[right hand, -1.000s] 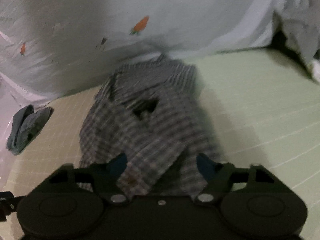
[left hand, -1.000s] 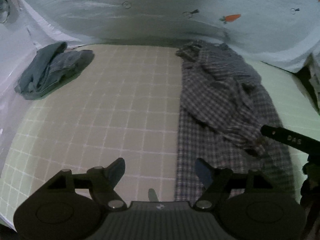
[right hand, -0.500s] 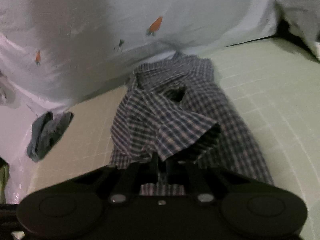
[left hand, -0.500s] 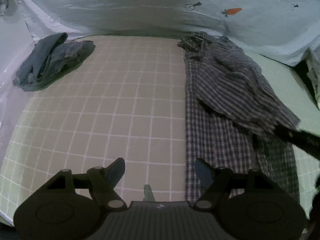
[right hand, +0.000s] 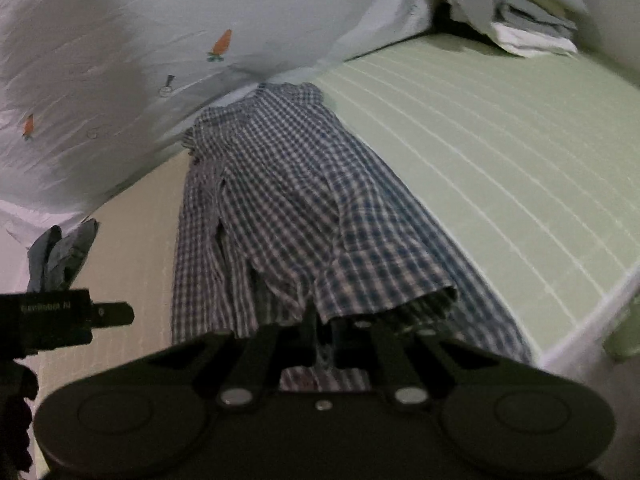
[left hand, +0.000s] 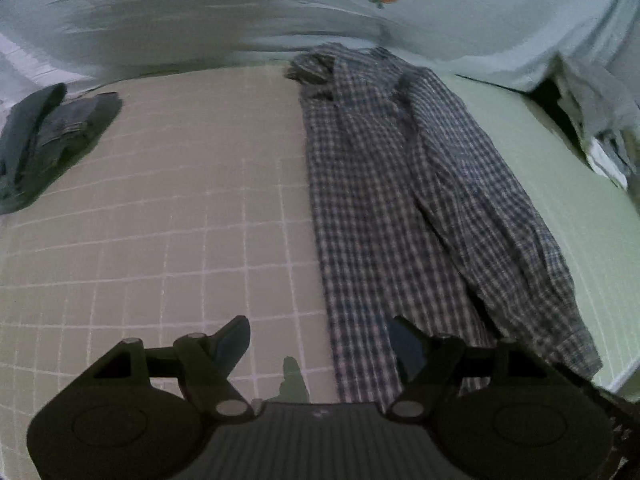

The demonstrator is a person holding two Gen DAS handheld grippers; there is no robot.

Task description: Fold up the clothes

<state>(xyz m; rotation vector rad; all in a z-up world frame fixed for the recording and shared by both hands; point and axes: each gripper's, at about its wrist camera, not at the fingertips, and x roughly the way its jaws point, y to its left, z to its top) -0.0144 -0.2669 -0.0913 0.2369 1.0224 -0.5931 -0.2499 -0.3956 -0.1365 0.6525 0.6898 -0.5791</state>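
Plaid cloth fills the middle of both views: a blue-and-white checked shirt lies lengthwise on a pale green gridded mat, its collar end at the far side against a light blue sheet printed with small carrots. In the left wrist view the shirt runs along the right half of the mat, with one long fold lying over its right side down to the near right corner.

The right gripper has its jaws drawn together on the near edge of the shirt; a flap of the checked fabric rises off the mat and drapes over the fingertips, so the pinch itself is partly hidden under the cloth. The left gripper hangs over the near end of the mat with its jaws standing wide apart and nothing between them; its right finger is over the shirt's near left edge, its left finger over bare mat.

A bundle of blue denim lies on the far left of the mat, well apart from the shirt. At the far right corner a heap of grey and white cloth sits beyond the mat. No container appears in either view.
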